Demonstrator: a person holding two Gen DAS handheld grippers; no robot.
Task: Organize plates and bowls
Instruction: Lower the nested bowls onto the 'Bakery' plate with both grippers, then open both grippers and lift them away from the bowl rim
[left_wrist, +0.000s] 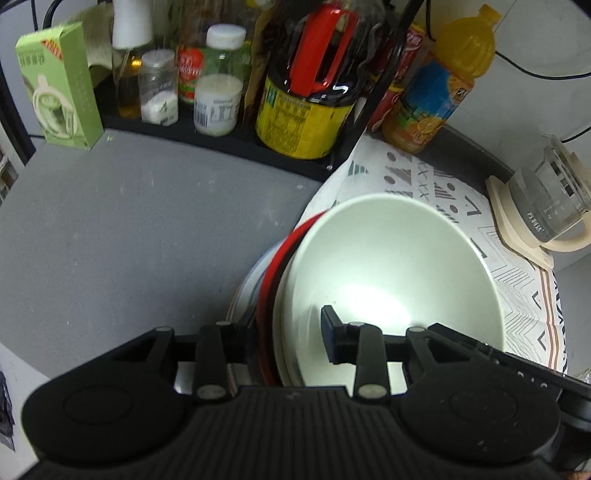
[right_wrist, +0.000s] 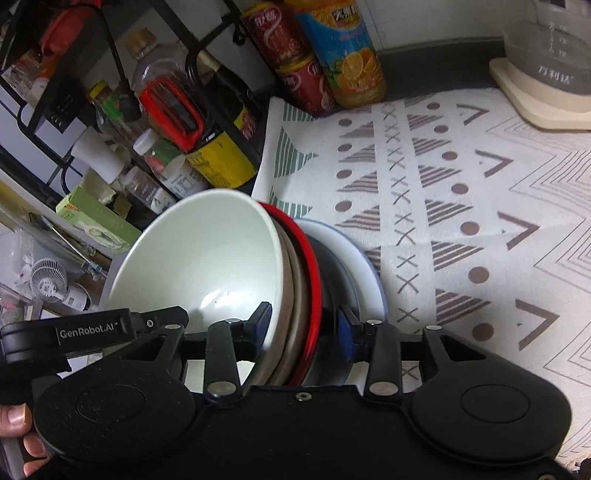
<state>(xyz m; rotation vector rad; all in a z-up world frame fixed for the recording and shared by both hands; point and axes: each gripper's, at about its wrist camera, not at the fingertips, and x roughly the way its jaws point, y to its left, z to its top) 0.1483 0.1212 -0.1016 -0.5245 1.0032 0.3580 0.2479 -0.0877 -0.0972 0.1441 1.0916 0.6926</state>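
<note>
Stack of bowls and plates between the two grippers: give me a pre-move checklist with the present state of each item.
1. Pale green bowl nested on top of the stack: ok.
2. Red-rimmed dish and white plate beneath it: ok.
3. Left gripper straddles the stack's rim: ok.
4. Right gripper pressing on the stack: not ok, a gap shows.
5. Stack resting on the patterned cloth: cannot tell.

left wrist: close, steeply down | right wrist: close, down | shared: pale bowl (left_wrist: 391, 266) (right_wrist: 207, 254) stack
</note>
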